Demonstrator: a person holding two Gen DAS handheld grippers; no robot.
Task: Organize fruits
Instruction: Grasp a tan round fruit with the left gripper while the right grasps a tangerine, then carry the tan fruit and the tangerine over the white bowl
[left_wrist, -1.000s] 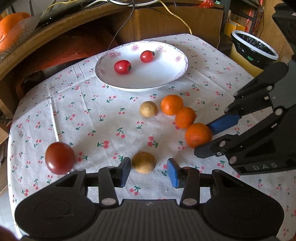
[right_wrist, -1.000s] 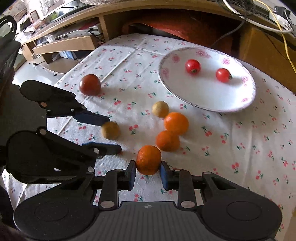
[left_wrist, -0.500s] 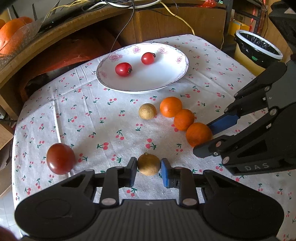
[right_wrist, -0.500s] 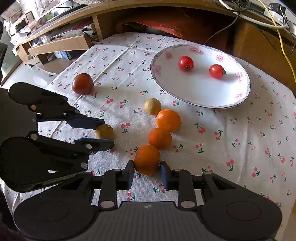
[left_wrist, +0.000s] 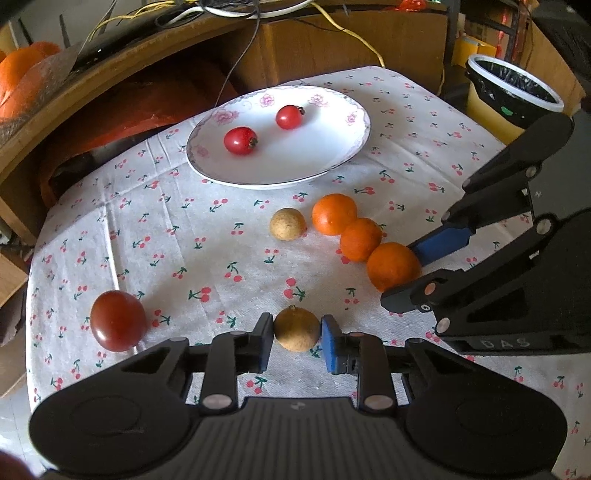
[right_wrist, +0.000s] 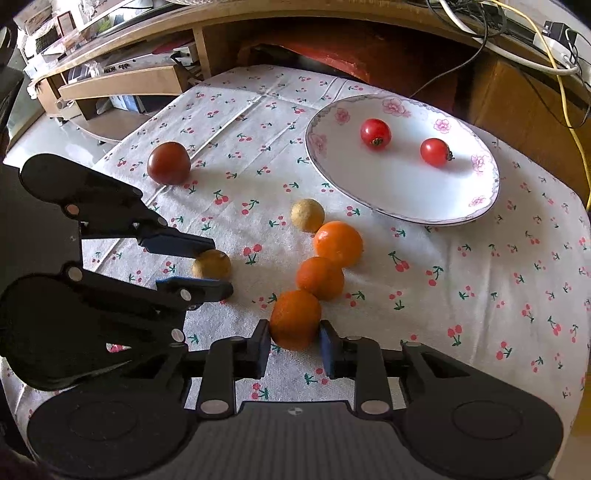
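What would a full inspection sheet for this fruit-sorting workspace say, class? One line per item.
Surface: table under a cherry-print cloth, creased.
Job's things: white plate holding two small tomatoes; three oranges in a row, two tan fruits and a dark tomato on the cloth.
Clutter: nothing seen on the cloth.
Grippers: left gripper closed around the nearer tan fruit; right gripper closed around the nearest orange.
Cables: yellow, black and white leads on the wooden furniture behind.
Surroundings: lined bin, shelving.
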